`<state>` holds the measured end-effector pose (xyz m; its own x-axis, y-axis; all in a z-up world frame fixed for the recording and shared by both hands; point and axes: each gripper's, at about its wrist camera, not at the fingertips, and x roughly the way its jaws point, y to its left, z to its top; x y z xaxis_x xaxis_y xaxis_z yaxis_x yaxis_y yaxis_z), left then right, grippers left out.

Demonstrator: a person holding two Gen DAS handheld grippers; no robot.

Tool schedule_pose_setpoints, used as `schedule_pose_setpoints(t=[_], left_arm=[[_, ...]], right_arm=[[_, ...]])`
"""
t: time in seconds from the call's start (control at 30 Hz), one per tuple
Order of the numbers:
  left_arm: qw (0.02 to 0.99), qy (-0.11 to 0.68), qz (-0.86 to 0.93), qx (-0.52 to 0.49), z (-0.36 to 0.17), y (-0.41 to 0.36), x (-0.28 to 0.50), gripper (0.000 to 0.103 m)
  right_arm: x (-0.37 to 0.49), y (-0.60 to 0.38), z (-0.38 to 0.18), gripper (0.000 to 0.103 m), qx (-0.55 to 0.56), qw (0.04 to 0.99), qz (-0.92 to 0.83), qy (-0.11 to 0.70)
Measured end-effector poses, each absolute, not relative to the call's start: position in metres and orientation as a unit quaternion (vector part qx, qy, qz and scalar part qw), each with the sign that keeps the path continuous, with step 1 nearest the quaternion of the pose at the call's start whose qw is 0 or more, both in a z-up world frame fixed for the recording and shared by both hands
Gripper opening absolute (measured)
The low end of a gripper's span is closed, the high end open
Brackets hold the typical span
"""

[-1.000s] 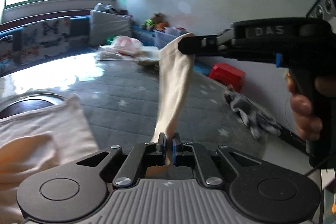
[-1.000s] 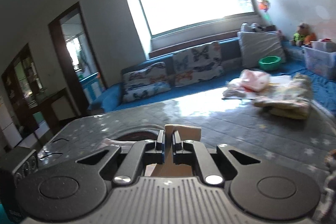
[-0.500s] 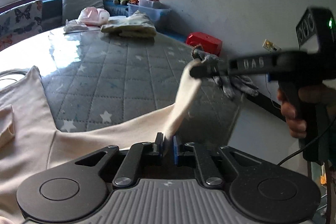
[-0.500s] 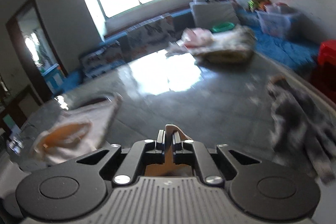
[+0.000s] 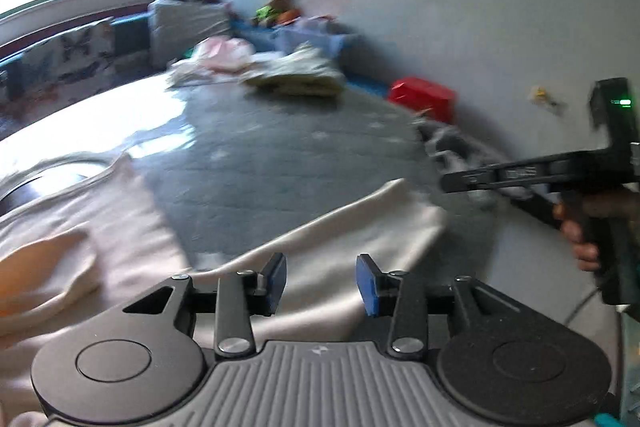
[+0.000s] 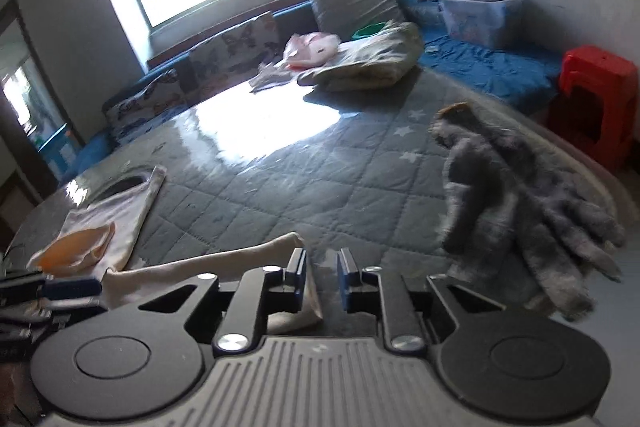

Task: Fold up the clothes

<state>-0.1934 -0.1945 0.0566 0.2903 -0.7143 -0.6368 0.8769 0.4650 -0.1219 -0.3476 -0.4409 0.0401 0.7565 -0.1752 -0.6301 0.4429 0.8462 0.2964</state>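
A cream garment (image 5: pixel 332 239) lies spread on the grey quilted table (image 5: pixel 280 163), its orange-lined collar (image 5: pixel 36 279) at the left. My left gripper (image 5: pixel 320 283) is open just above the cloth, holding nothing. My right gripper (image 6: pixel 322 277) is open too, with the garment's end (image 6: pixel 224 263) lying under and left of its left finger. In the left wrist view the right gripper (image 5: pixel 452 183) shows at the right, past the cloth's end. The garment's body and collar (image 6: pixel 80 247) show far left in the right wrist view.
A grey fuzzy garment (image 6: pixel 528 211) lies at the table's right edge. A folded pale pile (image 6: pixel 360 63) and pink cloth (image 6: pixel 312 47) sit at the far side. A red stool (image 6: pixel 592 103), a blue mat and a plastic bin (image 6: pixel 480 15) stand beyond the table.
Both grippers lowered the stretched strip of cloth onto the table and opened, letting it go. The cloth now lies flat.
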Motion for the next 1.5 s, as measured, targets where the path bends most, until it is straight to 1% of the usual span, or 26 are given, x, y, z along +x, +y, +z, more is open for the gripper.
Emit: schedule_pose_setpoints(t=[0.03, 0.07, 0.1, 0.27, 0.4, 0.53, 0.57, 0.6, 0.67, 0.8, 0.83, 0.87, 0.9, 1.03, 1.1, 1.17, 1.23, 1.3, 1.33, 1.37, 1.4, 1.43, 1.47, 1.5], left_arm=[[0.794, 0.328, -0.495, 0.129, 0.053, -0.195, -0.189, 0.042], [0.795, 0.333, -0.489, 0.135, 0.049, -0.196, -0.187, 0.041], [0.796, 0.337, -0.483, 0.141, 0.044, -0.197, -0.185, 0.040], [0.782, 0.360, -0.489, 0.144, 0.029, -0.199, -0.188, 0.040], [0.775, 0.355, -0.502, 0.147, 0.029, -0.203, -0.195, 0.041], [0.782, 0.342, -0.502, 0.141, 0.041, -0.192, -0.193, 0.042], [0.788, 0.335, -0.497, 0.138, 0.047, -0.186, -0.189, 0.044], [0.795, 0.329, -0.491, 0.136, 0.051, -0.180, -0.185, 0.047], [0.818, 0.316, -0.461, 0.136, 0.060, -0.165, -0.169, 0.050], [0.855, 0.307, -0.396, 0.135, 0.073, -0.139, -0.134, 0.052], [0.865, 0.306, -0.374, 0.135, 0.075, -0.132, -0.122, 0.052], [0.873, 0.305, -0.356, 0.135, 0.076, -0.127, -0.113, 0.054], [0.880, 0.306, -0.337, 0.135, 0.076, -0.122, -0.104, 0.057], [0.894, 0.325, -0.273, 0.144, 0.071, -0.109, -0.070, 0.061], [0.895, 0.333, -0.254, 0.153, 0.066, -0.107, -0.058, 0.066], [0.890, 0.345, -0.246, 0.171, 0.060, -0.108, -0.049, 0.067], [0.882, 0.357, -0.250, 0.180, 0.055, -0.109, -0.041, 0.067], [0.874, 0.370, -0.254, 0.187, 0.051, -0.111, -0.037, 0.067], [0.872, 0.375, -0.253, 0.190, 0.049, -0.110, -0.033, 0.066], [0.869, 0.380, -0.251, 0.192, 0.046, -0.110, -0.030, 0.061], [0.868, 0.383, -0.252, 0.193, 0.044, -0.109, -0.028, 0.049], [0.866, 0.386, -0.252, 0.194, 0.042, -0.108, -0.027, 0.044], [0.866, 0.387, -0.254, 0.188, 0.042, -0.104, -0.027, 0.028], [0.867, 0.388, -0.255, 0.183, 0.042, -0.101, -0.026, 0.014]], right_arm=[[-0.339, -0.439, 0.037, 0.024, 0.213, 0.912, -0.165, 0.310], [-0.331, -0.438, 0.034, 0.025, 0.206, 0.912, -0.160, 0.316], [-0.323, -0.437, 0.031, 0.025, 0.203, 0.912, -0.155, 0.321], [-0.298, -0.429, 0.019, 0.025, 0.168, 0.913, -0.149, 0.340], [-0.285, -0.422, 0.019, 0.025, 0.115, 0.916, -0.163, 0.349], [-0.275, -0.423, 0.023, 0.026, 0.107, 0.913, -0.163, 0.359], [-0.275, -0.422, 0.026, 0.028, 0.106, 0.914, -0.162, 0.357], [-0.274, -0.421, 0.030, 0.030, 0.107, 0.915, -0.159, 0.354], [-0.272, -0.418, 0.041, 0.042, 0.113, 0.920, -0.144, 0.347], [-0.262, -0.395, 0.061, 0.049, 0.105, 0.932, -0.090, 0.335], [-0.259, -0.390, 0.063, 0.055, 0.103, 0.934, -0.080, 0.334], [-0.253, -0.379, 0.066, 0.057, 0.097, 0.936, -0.061, 0.332], [-0.247, -0.370, 0.067, 0.057, 0.091, 0.937, -0.047, 0.333], [-0.222, -0.333, 0.067, 0.058, 0.074, 0.937, 0.010, 0.340], [-0.212, -0.314, 0.064, 0.058, 0.063, 0.935, 0.035, 0.346], [-0.204, -0.298, 0.062, 0.058, 0.054, 0.932, 0.060, 0.352], [-0.197, -0.285, 0.060, 0.062, 0.044, 0.929, 0.077, 0.358], [-0.191, -0.271, 0.057, 0.062, 0.029, 0.926, 0.095, 0.363], [-0.187, -0.265, 0.057, 0.062, 0.022, 0.925, 0.102, 0.366], [-0.184, -0.261, 0.056, 0.062, 0.020, 0.924, 0.106, 0.368], [-0.182, -0.257, 0.055, 0.062, 0.018, 0.923, 0.110, 0.369], [-0.179, -0.252, 0.054, 0.062, 0.016, 0.921, 0.115, 0.371], [-0.176, -0.248, 0.053, 0.063, 0.015, 0.920, 0.120, 0.372], [-0.175, -0.245, 0.053, 0.063, 0.013, 0.920, 0.123, 0.372]])
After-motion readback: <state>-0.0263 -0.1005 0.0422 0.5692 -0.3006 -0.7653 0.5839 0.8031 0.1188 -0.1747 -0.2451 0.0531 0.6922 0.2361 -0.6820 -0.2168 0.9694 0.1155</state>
